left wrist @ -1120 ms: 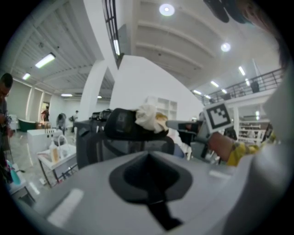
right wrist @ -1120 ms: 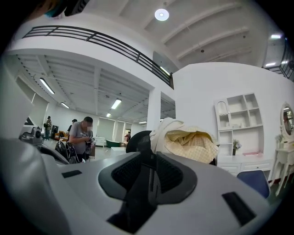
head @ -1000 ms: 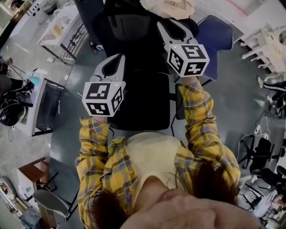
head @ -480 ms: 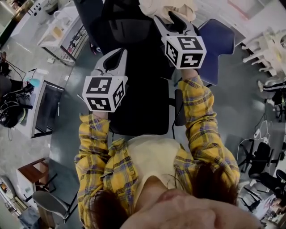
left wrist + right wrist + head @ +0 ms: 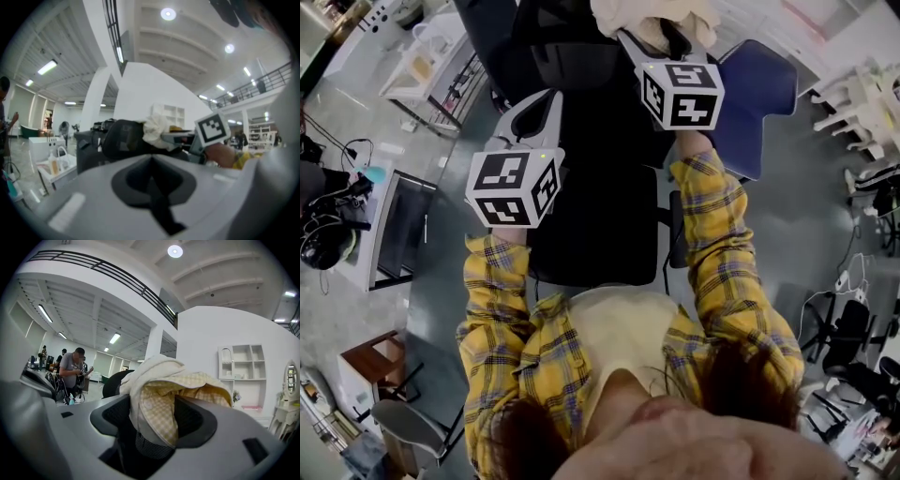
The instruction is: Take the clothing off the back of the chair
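Grey plastic makes up both tools. The right gripper (image 5: 661, 39) has just been opening its jaws, which now stand wide apart with the clothing (image 5: 159, 380) hanging between them, not pinched. The clothing is a cream and yellow checked bundle draped over the top of the chair back (image 5: 567, 52), at twelve o'clock in the head view. The left gripper (image 5: 539, 108) has its jaws together on nothing, and it sits at ten o'clock over the black chair (image 5: 591, 197), well apart from the clothing. A blue chair (image 5: 759, 94) stands at two o'clock and a desk (image 5: 398, 225) at nine o'clock. In the right gripper view a person (image 5: 72, 371) stands at nine o'clock and a white shelf (image 5: 241, 362) at three o'clock.
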